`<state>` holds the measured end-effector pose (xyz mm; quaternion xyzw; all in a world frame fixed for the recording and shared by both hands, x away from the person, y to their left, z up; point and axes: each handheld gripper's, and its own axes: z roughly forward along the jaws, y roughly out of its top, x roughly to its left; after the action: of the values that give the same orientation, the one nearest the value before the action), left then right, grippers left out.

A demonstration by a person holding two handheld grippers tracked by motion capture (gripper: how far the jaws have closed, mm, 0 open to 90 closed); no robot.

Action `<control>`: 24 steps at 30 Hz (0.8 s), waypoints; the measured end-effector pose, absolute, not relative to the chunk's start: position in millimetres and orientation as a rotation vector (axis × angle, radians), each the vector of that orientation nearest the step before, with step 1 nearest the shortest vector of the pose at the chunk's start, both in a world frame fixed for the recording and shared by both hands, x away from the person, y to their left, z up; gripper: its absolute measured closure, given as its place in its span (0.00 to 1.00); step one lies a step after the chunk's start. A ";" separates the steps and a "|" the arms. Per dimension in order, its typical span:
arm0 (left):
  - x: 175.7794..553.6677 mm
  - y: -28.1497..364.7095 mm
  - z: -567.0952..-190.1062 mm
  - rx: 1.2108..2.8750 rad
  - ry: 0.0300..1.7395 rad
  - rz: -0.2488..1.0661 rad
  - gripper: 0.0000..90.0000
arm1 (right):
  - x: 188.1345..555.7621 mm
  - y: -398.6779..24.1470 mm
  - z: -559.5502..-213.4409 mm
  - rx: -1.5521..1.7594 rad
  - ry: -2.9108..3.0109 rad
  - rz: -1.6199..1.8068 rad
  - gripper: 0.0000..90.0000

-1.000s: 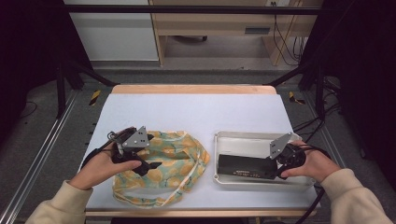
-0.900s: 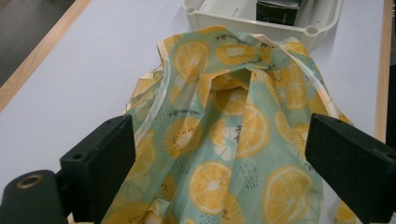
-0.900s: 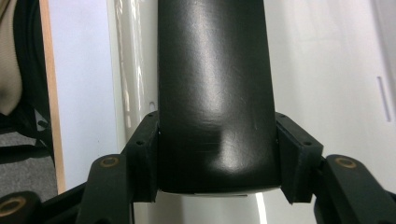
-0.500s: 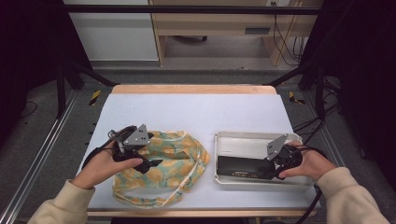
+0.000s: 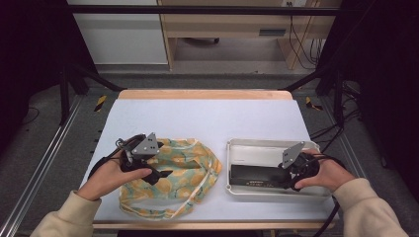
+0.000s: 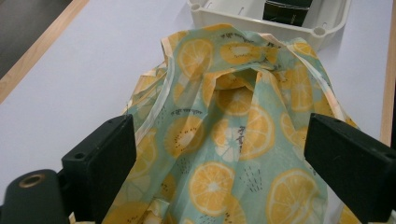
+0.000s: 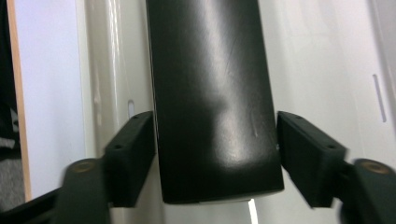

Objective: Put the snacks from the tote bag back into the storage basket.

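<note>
Nearest, right gripper (image 5: 285, 177) now slid further left along the black box (image 5: 254, 175), jaws straddling its end, not visibly clamped: likely about to grasp. Box lying in white tray (image 5: 257, 150). Farther left, left gripper (image 5: 160, 174) unmoved, released, above lemon-print cloth (image 5: 190, 165).

A crumpled cloth bag (image 5: 173, 177), printed with orange slices on pale green, is spread at the near left. A long black box (image 5: 257, 175) is laid flat inside a white tray (image 5: 267, 148) at the near right.
</note>
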<state>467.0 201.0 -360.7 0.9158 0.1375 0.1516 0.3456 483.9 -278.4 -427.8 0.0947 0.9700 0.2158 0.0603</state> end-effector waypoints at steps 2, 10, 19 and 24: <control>467.8 202.4 -362.0 2.375 0.365 0.390 0.10 | 482.6 -278.7 -425.7 0.325 2.918 0.688 0.25; 468.4 207.4 -362.7 2.366 0.384 0.400 0.10 | 469.6 -278.2 -406.1 0.435 2.782 0.804 0.11; 470.1 218.8 -358.4 2.315 0.448 0.456 0.09 | 448.4 -269.5 -367.8 0.572 2.560 1.001 0.10; 472.6 231.2 -359.0 2.244 0.527 0.479 0.08 | 444.2 -261.2 -357.3 0.643 2.469 1.018 0.11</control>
<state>472.6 231.2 -359.0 0.8803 0.2065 0.1879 0.3835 444.2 -261.2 -357.3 0.2296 0.8813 0.3635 0.1962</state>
